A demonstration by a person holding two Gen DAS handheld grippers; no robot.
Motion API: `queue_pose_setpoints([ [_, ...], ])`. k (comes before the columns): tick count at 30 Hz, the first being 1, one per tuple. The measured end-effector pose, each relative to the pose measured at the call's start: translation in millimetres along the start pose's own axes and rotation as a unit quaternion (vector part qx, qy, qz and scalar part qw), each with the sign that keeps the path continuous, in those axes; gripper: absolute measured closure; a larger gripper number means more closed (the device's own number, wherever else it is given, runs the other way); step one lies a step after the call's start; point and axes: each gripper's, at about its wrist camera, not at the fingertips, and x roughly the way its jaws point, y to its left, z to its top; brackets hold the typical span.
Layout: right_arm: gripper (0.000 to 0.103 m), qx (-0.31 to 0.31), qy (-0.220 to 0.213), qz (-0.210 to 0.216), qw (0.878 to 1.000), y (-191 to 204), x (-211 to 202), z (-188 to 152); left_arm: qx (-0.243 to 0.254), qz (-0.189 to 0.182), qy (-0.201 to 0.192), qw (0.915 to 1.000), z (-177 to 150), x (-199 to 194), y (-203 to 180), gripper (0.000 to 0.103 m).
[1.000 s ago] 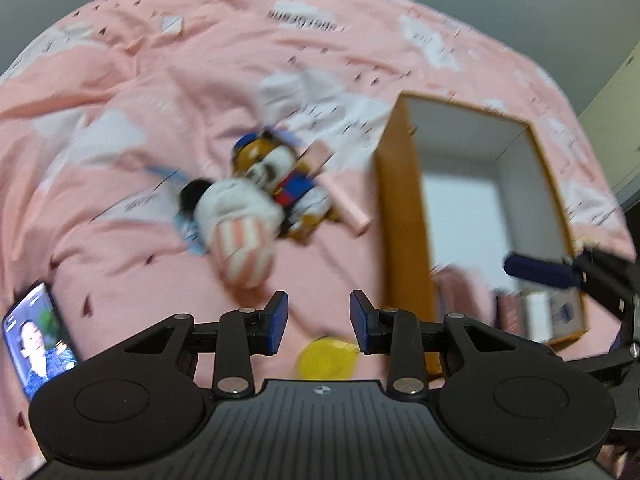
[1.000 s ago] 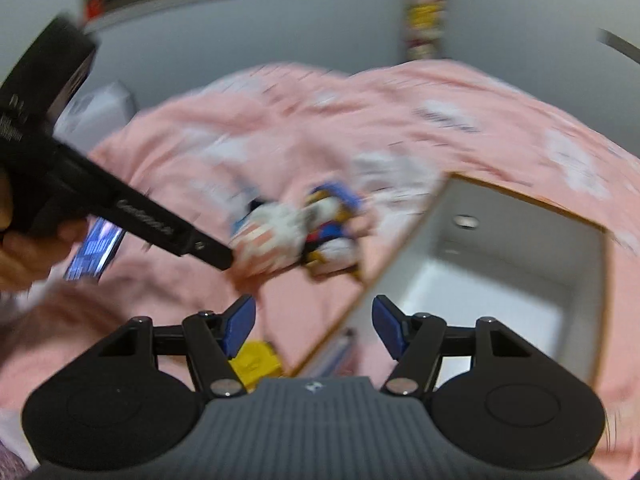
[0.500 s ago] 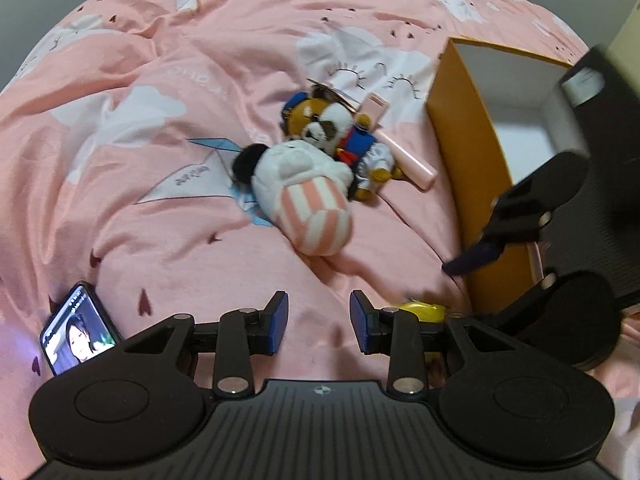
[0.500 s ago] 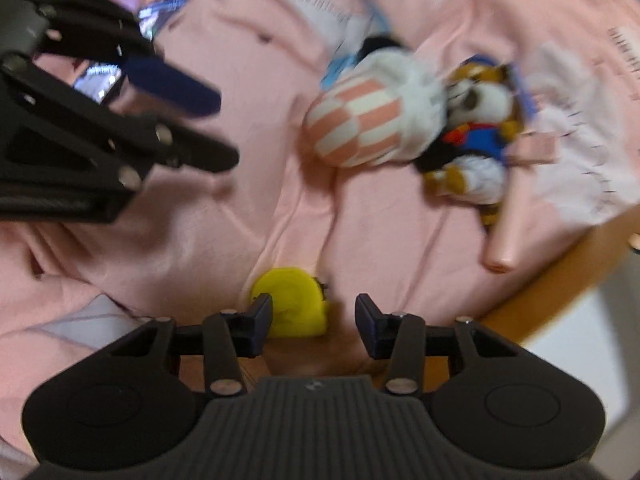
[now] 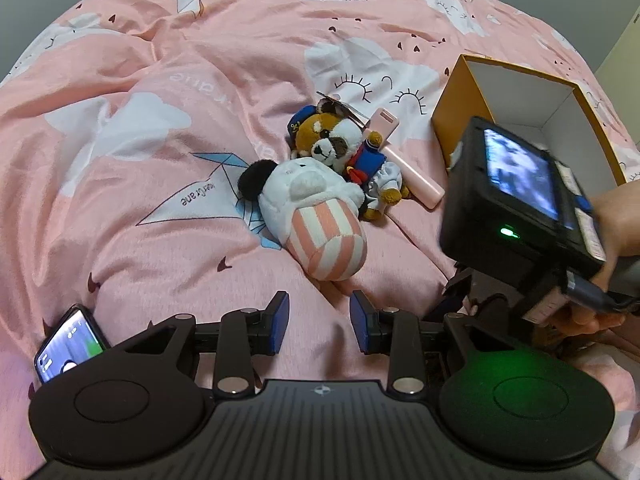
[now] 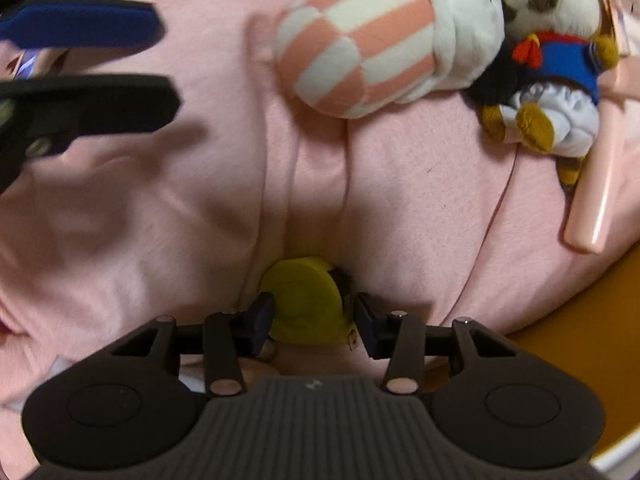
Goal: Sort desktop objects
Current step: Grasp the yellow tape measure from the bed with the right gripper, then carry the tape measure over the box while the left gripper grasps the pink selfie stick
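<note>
A yellow tape measure (image 6: pixel 304 296) lies in a fold of the pink bedding (image 6: pixel 160 220). My right gripper (image 6: pixel 314 316) points down over it, one finger on each side; a thin gap shows at the right pad. A white plush with a pink-striped end (image 5: pixel 316 216) lies against a brown dog plush in blue (image 5: pixel 340 148), with a pink stick (image 5: pixel 404 160) beside them. My left gripper (image 5: pixel 319 320) is open and empty, just short of the striped plush. Its blue-padded fingers (image 6: pixel 80 24) show in the right wrist view.
An orange box with a white inside (image 5: pixel 460 120) stands open at the right, its edge (image 6: pixel 580 340) close to the tape measure. A lit phone (image 5: pixel 68 344) lies at the lower left. The right gripper's camera unit (image 5: pixel 520 200) and a hand (image 5: pixel 616 216) block the box.
My right gripper has tipped from near level to pointing down, narrowed its jaws and dropped until its fingers flank the yellow tape measure. The left gripper has shifted a little; its jaws are unchanged.
</note>
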Motion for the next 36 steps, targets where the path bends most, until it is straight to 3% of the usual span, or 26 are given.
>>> queue_pose_setpoints([
  [2,0.053,0.014,0.008,0.015,1.000,-5,6,3,-0.003,-0.001,0.000,1.0000,1,1,1,0.065],
  [3,0.047,0.018,0.011,0.020,1.000,-6,10,4,-0.005,-0.001,0.000,1.0000,1,1,2,0.065],
  [6,0.047,0.014,0.012,0.019,1.000,-2,18,4,-0.008,-0.001,-0.001,1.0000,1,0,2,0.065],
  [18,0.080,0.025,-0.058,0.040,0.997,2,-23,-42,-0.018,0.001,-0.003,0.9998,1,-1,6,0.065],
  [23,0.082,0.036,-0.131,0.030,0.990,5,-55,-76,-0.050,-0.019,-0.004,0.9986,4,-2,14,0.065],
  [29,0.082,0.115,-0.247,0.034,0.962,-5,-109,-120,-0.054,-0.028,-0.021,0.9979,20,-7,6,0.065],
  [32,0.082,0.154,-0.310,0.025,0.938,-31,-146,-124,-0.054,-0.047,-0.030,0.9970,32,-7,-3,0.065],
  [36,0.082,0.202,-0.382,-0.006,0.902,-44,-183,-166,-0.061,-0.060,-0.052,0.9950,56,-6,-16,0.065],
])
